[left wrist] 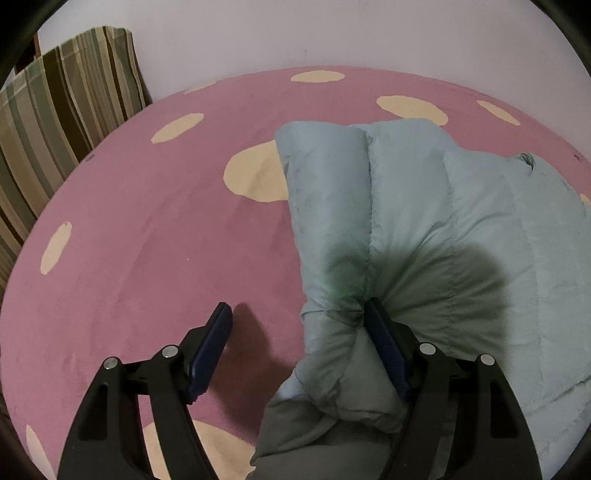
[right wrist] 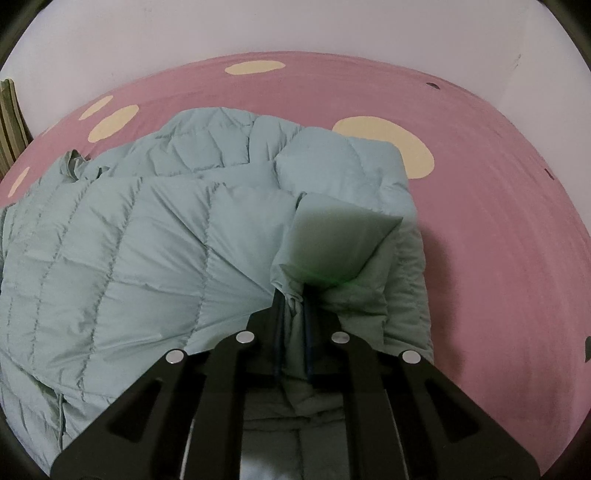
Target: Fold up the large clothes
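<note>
A light blue-green quilted down jacket (left wrist: 424,206) lies partly folded on a pink bedspread (left wrist: 147,240) with cream spots. My left gripper (left wrist: 299,314) is open; its right finger (left wrist: 384,339) presses against a bunched fold of the jacket, and its left finger (left wrist: 210,343) hangs over the bare bedspread. In the right wrist view the jacket (right wrist: 147,240) spreads to the left. My right gripper (right wrist: 293,299) is shut on a fold of the jacket's edge, and a flap of fabric (right wrist: 332,240) stands up just beyond the fingertips.
A striped cushion or curtain (left wrist: 62,110) stands at the left by the pale wall (left wrist: 295,33). The bedspread (right wrist: 498,240) stretches to the right of the jacket, with the wall (right wrist: 258,26) behind.
</note>
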